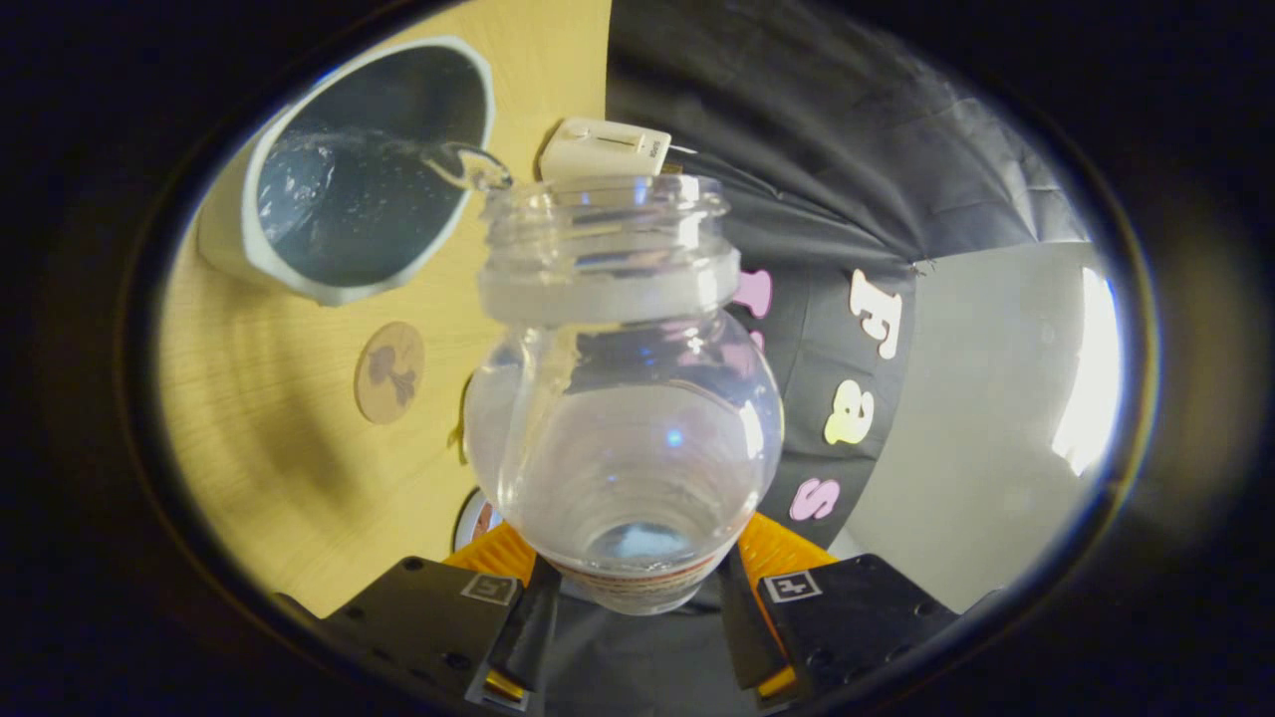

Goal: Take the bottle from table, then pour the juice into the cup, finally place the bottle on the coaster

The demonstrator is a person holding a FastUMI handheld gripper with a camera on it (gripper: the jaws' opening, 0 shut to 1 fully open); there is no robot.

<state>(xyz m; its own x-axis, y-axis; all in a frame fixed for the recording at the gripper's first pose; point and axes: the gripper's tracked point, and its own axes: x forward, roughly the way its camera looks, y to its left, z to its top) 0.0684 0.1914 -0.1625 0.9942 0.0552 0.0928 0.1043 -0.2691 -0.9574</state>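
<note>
We are gripping the bottle [623, 398] in the tongs [637, 568], pouring; overtilting could splash past the cup [359, 169].

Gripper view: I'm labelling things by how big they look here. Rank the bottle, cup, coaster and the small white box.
1. Bottle, held in the hand-held gripper, so nearness enlarges it.
2. Cup.
3. White box.
4. Coaster, close to the box in apparent size.

gripper [637, 583] fingers clamped, tilted
</note>
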